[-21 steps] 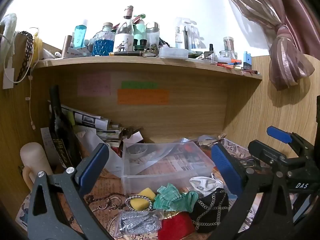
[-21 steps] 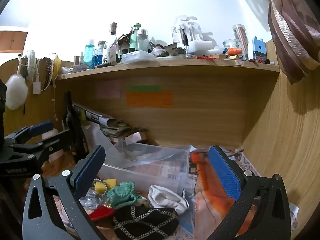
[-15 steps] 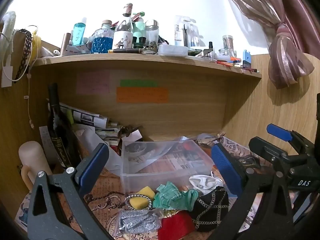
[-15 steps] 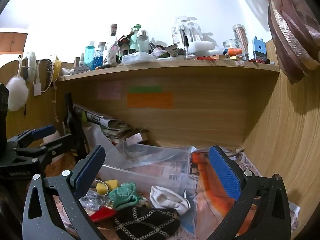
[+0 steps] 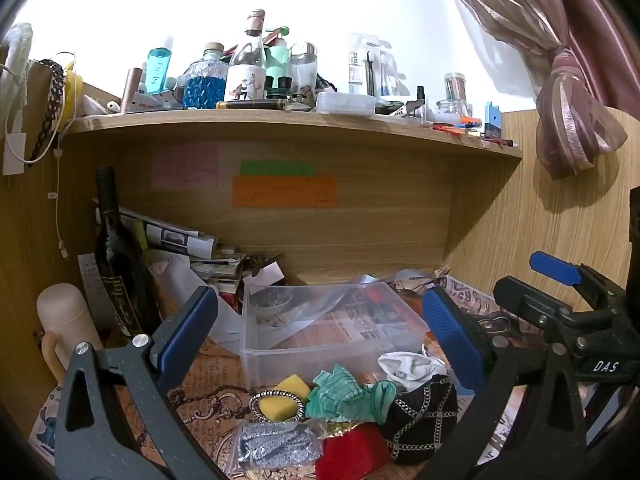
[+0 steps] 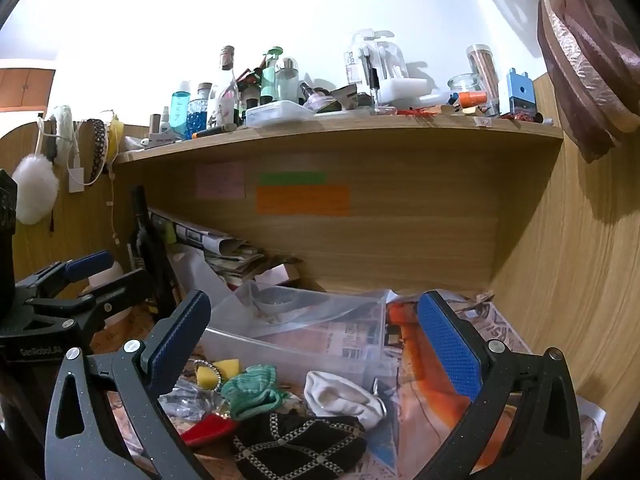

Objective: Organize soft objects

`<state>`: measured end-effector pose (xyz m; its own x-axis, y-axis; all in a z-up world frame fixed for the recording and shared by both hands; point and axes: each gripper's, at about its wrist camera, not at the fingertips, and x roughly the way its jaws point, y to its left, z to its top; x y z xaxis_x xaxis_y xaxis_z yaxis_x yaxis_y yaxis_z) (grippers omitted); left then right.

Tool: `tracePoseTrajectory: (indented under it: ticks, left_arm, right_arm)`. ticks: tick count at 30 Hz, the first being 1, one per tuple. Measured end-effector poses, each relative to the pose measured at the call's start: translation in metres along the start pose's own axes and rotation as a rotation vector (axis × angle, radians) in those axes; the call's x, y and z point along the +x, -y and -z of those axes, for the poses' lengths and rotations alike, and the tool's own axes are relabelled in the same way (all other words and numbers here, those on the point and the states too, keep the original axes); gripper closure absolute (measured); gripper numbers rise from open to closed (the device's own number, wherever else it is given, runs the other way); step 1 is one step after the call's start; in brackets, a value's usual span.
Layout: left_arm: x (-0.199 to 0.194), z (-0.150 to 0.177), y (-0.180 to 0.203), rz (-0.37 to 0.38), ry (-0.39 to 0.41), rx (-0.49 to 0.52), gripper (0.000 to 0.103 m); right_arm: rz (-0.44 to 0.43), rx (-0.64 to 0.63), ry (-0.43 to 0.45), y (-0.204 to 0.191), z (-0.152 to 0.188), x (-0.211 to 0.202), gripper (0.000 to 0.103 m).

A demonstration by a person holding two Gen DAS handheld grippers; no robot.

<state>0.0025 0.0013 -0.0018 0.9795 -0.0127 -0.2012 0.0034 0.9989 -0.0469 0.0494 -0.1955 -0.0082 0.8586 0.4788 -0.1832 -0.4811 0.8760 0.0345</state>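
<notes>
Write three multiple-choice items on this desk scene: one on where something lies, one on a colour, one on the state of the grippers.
1. Where does the yellow sponge lie?
A. inside the clear bin
B. on the desk in front of the clear bin
C. on the shelf

2. What colour is the cloth beside the sponge?
A. green
B. purple
C. orange

3. How do the grippers stand?
A. both open, holding nothing
B. left shut on a cloth
C. right shut on the sponge

Key: 1 B, the sponge sits on the desk before the near wall of the clear bin. 2 A, the crumpled green cloth lies just right of it. 3 A, the left gripper and the right gripper both show fingers spread wide with nothing between them.
</notes>
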Motion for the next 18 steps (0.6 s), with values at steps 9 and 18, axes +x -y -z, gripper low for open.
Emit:
tracePoseTrajectory:
  ticks: [9, 18]
  left_arm:
    - [0.0, 0.0011, 0.0003, -0.001, 0.002, 0.0, 0.0]
    - [0.0008, 0.0009, 0.0003, -0.002, 0.003, 0.0, 0.0]
  right_arm:
    - [-0.003, 0.01, 0.007, 0.0011, 0.0013, -0.0021, 0.0]
    - [-0.005, 0.013, 0.006, 0.0021, 0.0005, -0.0019, 0.0]
